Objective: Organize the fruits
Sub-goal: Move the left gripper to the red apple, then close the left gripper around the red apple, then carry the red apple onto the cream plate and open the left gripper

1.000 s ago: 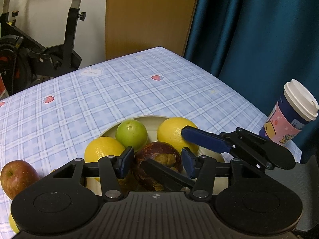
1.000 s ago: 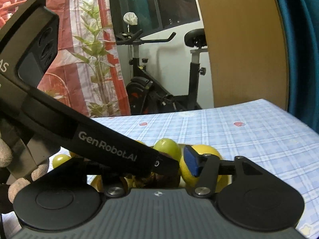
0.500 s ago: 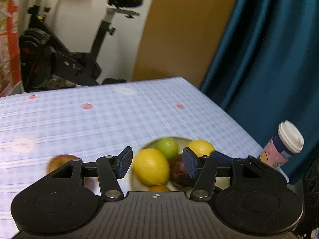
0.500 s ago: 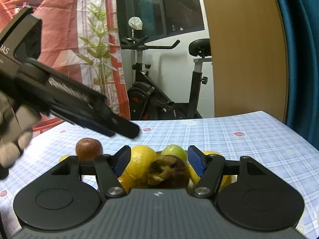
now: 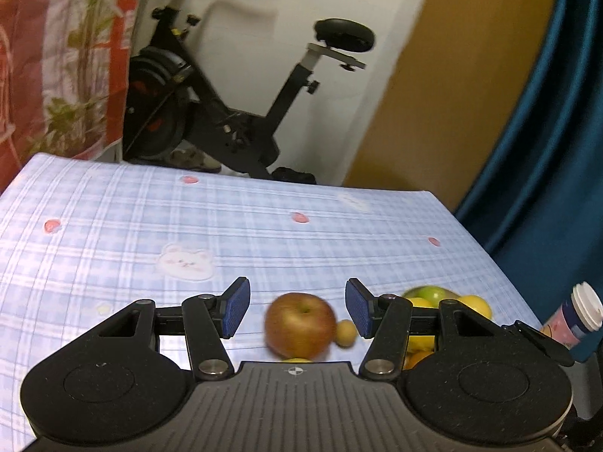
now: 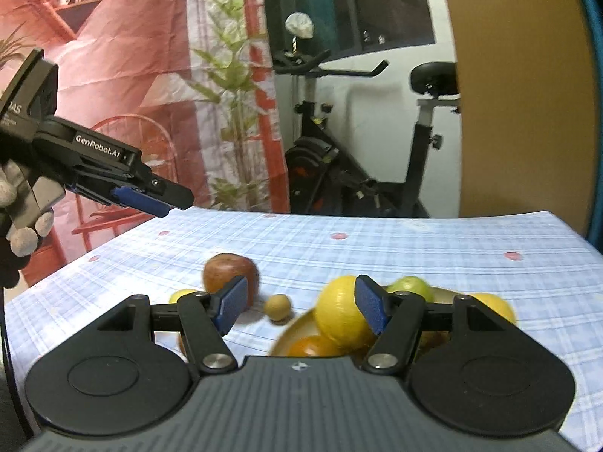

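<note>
My plate (image 6: 297, 326) holds several fruits; the apple (image 5: 300, 324) and 2 small fruits remain outside. Both my grippers are released, empty.

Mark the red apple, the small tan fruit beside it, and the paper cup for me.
red apple (image 5: 299, 324), left wrist view, middle of its front face.
small tan fruit (image 5: 346, 333), left wrist view, centre of the part showing beside the apple.
paper cup (image 5: 574, 318), left wrist view, on its printed sleeve below the white lid.
</note>
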Demonstrator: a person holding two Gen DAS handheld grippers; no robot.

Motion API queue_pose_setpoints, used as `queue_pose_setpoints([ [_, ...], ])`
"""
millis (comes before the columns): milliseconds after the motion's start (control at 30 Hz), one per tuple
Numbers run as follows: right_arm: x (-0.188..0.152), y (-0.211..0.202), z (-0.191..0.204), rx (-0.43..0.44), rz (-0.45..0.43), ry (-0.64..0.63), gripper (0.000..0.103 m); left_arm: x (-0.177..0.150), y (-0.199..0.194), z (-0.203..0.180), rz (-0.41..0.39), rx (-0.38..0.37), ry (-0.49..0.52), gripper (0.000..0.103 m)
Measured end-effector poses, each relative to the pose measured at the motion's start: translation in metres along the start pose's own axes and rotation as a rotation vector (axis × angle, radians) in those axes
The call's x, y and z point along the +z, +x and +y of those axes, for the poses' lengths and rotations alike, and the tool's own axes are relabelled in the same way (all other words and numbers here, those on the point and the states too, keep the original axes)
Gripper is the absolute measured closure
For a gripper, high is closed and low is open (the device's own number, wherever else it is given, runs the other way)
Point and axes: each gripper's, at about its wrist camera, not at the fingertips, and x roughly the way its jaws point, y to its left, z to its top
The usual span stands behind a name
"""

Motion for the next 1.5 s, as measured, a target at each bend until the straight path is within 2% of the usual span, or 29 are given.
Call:
queue_pose_setpoints([
  [67,0.006,0.011,0.007,0.009,0.025,-0.011,0.037,0.001,0.006,0.009,0.002,-0.008,-0.018,0.039],
  [367,0.025,0.078,0.038,0.043,0.183,-0.033,0.037,-0.013,0.043,0.023,0.063,-0.084,-0.072,0.039],
  [533,0.028,0.108,0.053,0.050,0.239,-0.045,0.037,-0.013,0.056,0.037,0.087,-0.142,-0.144,0.031],
  [733,0.031,0.141,0.058,0.040,0.311,0.014,0.037,-0.017,0.069,0.042,0.120,-0.171,-0.157,0.031],
  [1067,0.028,0.159,0.055,0.038,0.377,0.044,0.036,-0.024,0.089,0.037,0.175,-0.201,-0.124,0.031],
  [1200,0.027,0.157,0.056,0.038,0.375,0.045,0.037,-0.026,0.093,0.038,0.185,-0.201,-0.125,0.035],
  [1500,0.028,0.146,0.060,0.053,0.352,0.034,0.037,-0.024,0.076,0.028,0.162,-0.188,-0.092,0.036],
])
